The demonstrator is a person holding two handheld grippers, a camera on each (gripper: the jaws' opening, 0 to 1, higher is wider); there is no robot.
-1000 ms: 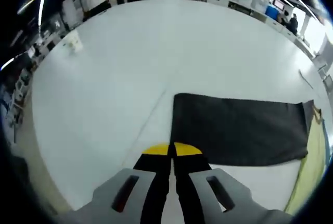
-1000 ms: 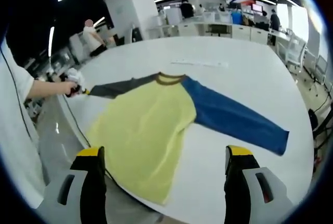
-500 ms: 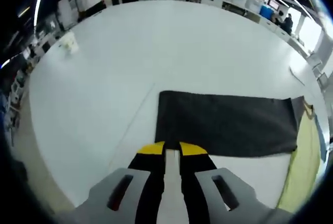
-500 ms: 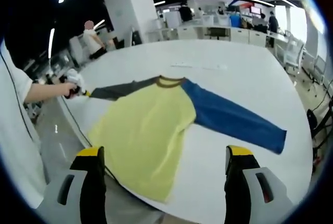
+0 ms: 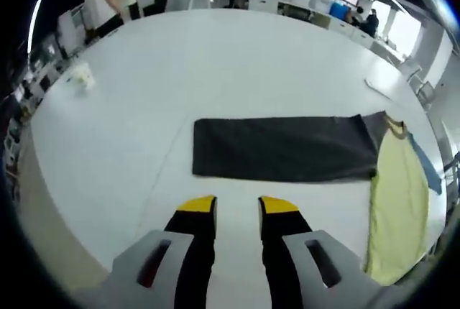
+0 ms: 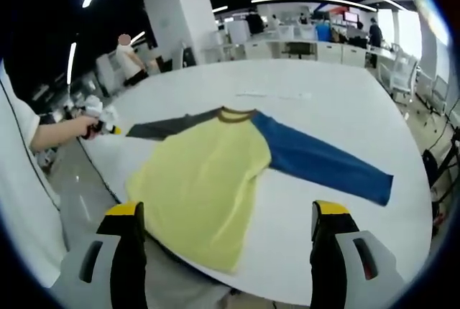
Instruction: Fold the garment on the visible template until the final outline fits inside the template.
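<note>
A long-sleeved shirt lies spread flat on the white table. It has a yellow body, a blue sleeve, a dark grey sleeve and a brown collar. In the right gripper view its hem reaches the table's near edge. My right gripper hovers before that hem, jaws wide open and empty. In the left gripper view the grey sleeve stretches straight across, joining the yellow body. My left gripper stands open just short of the sleeve, touching nothing. A hand holds the left gripper at the grey cuff.
A crumpled white object lies far left on the table. A faint straight line runs across the tabletop past the cuff. A thin pale strip lies beyond the collar. A person's white sleeve is at the left. Desks and people stand behind.
My left gripper's jaws have gone from shut to open and have drawn back from the grey sleeve's edge. The sleeve lies flat on the table. The right gripper stays open.
</note>
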